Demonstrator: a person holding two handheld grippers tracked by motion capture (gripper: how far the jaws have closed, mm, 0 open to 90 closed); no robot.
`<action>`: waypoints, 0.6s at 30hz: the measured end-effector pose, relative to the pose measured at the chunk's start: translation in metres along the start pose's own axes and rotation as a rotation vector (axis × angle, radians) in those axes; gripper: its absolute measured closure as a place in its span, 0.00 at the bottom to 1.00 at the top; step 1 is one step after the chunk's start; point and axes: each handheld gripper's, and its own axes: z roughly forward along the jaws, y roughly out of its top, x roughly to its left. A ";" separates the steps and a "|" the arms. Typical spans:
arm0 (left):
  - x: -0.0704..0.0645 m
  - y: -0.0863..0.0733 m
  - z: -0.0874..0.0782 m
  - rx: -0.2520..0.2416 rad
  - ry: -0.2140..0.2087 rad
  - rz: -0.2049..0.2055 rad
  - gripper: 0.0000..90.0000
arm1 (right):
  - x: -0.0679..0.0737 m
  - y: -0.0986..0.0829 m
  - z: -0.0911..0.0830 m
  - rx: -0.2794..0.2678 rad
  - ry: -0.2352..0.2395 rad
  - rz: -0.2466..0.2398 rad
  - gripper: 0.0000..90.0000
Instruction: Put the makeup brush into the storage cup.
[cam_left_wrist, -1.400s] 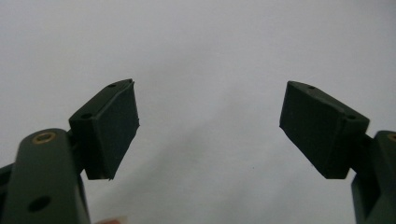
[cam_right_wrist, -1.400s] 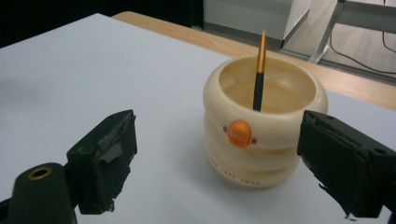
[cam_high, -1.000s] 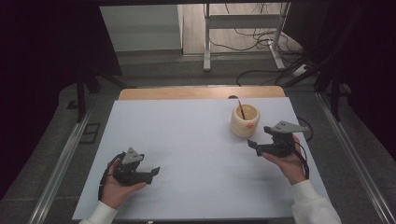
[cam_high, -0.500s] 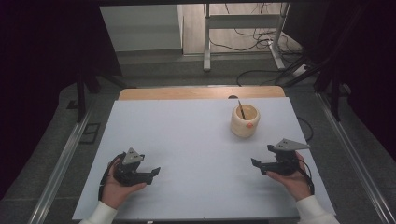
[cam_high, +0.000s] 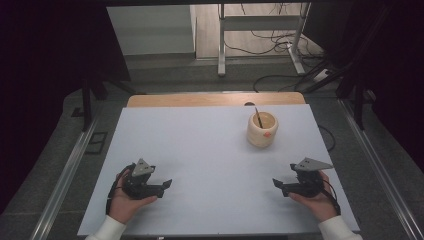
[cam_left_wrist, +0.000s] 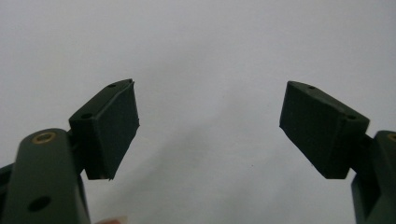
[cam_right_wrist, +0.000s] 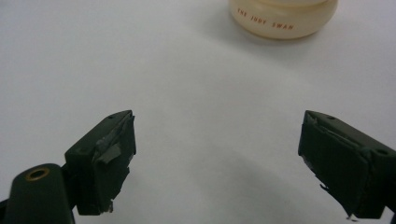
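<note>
From the high view, a pale table (cam_high: 210, 150) sits on a grey floor (cam_high: 65, 150) strewn with cables, a wooden edge at its far side. A cream cup (cam_high: 263, 129) with a dark stick (cam_high: 258, 118) in it stands toward two o'clock. The left gripper (cam_high: 166, 185) rests at seven o'clock, the right gripper (cam_high: 278, 184) at five o'clock, well apart from the cup.

In the left gripper view, its pads (cam_left_wrist: 116, 130) stand wide apart over bare table, holding nothing.

In the right gripper view, the taped pads (cam_right_wrist: 109, 158) gape wide and empty; the cup (cam_right_wrist: 283, 17) lies ahead at one o'clock.
</note>
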 end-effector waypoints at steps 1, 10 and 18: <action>0.000 0.000 0.000 0.001 0.000 0.001 0.22 | 0.000 0.000 0.000 -0.003 0.000 0.004 0.13; -0.002 0.000 0.002 0.005 -0.005 -0.002 0.22 | 0.002 0.001 0.001 -0.002 0.007 -0.011 0.14; -0.002 0.002 0.003 0.004 -0.005 -0.008 0.22 | 0.001 0.001 0.001 -0.002 0.010 -0.017 0.14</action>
